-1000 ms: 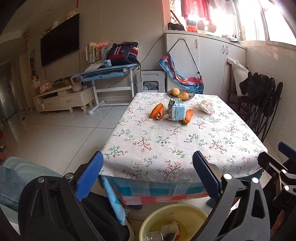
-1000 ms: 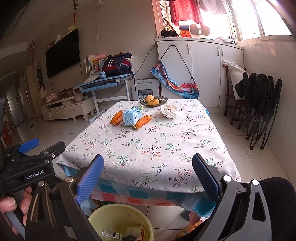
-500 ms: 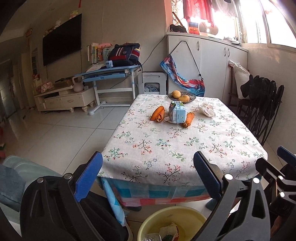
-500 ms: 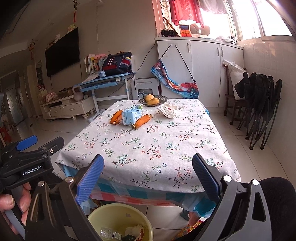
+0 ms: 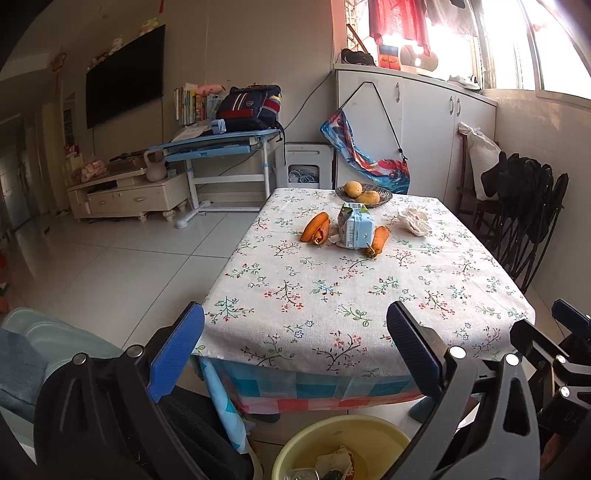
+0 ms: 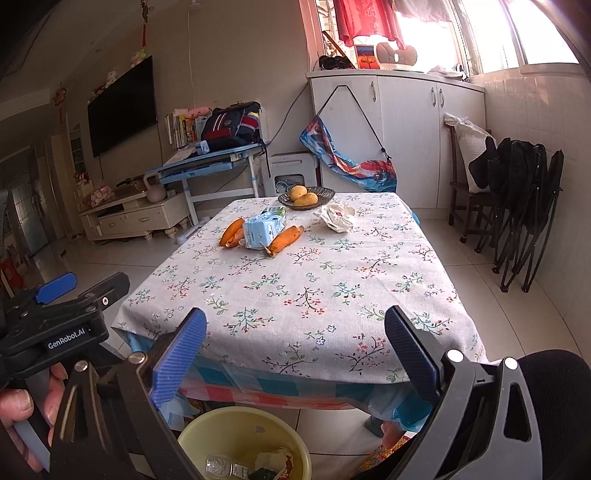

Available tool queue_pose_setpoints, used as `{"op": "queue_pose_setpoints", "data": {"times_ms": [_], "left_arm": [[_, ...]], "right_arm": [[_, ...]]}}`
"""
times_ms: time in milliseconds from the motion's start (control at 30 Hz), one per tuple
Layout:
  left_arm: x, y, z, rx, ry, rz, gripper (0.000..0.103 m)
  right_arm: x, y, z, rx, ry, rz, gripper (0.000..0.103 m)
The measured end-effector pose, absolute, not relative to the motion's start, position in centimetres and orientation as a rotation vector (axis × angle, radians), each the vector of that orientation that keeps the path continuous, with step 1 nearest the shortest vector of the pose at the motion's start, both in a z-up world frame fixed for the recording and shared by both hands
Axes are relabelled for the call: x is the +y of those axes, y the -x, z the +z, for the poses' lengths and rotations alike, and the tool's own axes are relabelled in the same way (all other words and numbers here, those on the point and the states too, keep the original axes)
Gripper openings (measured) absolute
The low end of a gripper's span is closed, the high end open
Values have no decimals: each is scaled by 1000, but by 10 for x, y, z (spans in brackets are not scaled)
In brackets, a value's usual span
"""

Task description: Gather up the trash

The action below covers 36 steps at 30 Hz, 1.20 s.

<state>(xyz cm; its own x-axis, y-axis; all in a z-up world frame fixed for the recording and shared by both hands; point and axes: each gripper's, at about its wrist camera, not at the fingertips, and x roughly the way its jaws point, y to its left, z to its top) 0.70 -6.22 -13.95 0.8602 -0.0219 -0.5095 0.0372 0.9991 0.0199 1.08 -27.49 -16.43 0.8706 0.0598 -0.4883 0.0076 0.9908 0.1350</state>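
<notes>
Across floral desk (image 5: 332,295), past carrots (image 5: 316,228), milk carton (image 5: 355,229) and crumpled paper (image 5: 414,220) far from both tongs (image 5: 295,347) (image 6: 295,347), wide open, empty: reach forward level, grip carton's sides, drop into bucket (image 6: 192,439) below.

Strong daylight pours in from the window (image 5: 528,44) at the far right, totally blown out to white with a hazy flare bleeding over the red curtain (image 6: 365,18). The tablecloth (image 5: 354,280) is evenly lit and sharp. The far left of the room goes dim and brownish. Heavy fisheye bend everywhere, black vignette in the corners. Under the table edge it's shadowy, and the yellow bucket (image 6: 207,428) sits in shade.
</notes>
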Motion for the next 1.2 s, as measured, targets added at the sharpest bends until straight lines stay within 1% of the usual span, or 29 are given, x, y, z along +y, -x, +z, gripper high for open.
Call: {"op": "queue_pose_setpoints", "data": {"times_ms": [567,967,1200], "left_arm": [[-56,-68,-135,554,-11,-28,96],[-44,-146,-141,644,10,-26,96],[-43,-197,-146,687,-9,-34,96]], "right_arm": [[-271,-48,-170,567,-178,55,93],[-268,-98,-176,611,-196,91,93],[-276,-144,-183,662,-225,70,93]]}}
